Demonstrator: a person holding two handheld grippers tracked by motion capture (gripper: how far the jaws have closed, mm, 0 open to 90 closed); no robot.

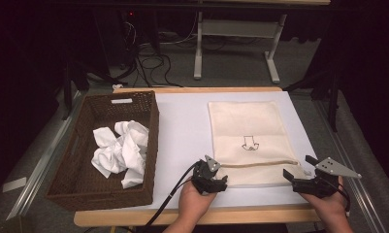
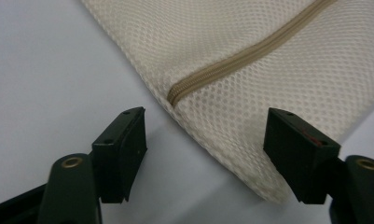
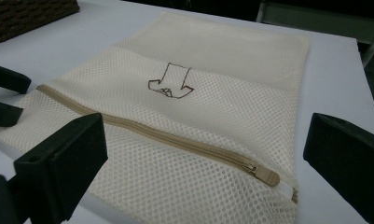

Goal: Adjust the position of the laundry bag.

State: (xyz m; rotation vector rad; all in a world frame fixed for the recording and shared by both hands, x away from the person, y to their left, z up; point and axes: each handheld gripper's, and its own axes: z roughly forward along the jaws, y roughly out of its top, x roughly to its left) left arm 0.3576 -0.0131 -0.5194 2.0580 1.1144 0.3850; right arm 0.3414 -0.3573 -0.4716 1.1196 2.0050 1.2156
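left gripper (image 2: 204,154) beside mesh bag (image 2: 268,70); basket (image 1: 148,145) near.

Cream mesh laundry bag (image 1: 248,131), flat, zipped

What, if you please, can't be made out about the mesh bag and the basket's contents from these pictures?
- Mesh laundry bag: whether anything is inside; the weave hides it in every view.
- Zipper pull: too small in the high view.
- White crumpled cloths in the wicker basket: their number and kind; folds overlap in the high view.

floor (image 1: 231,60): grey carpet, cables | white desk frame (image 1: 240,29) behind | surroundings dark
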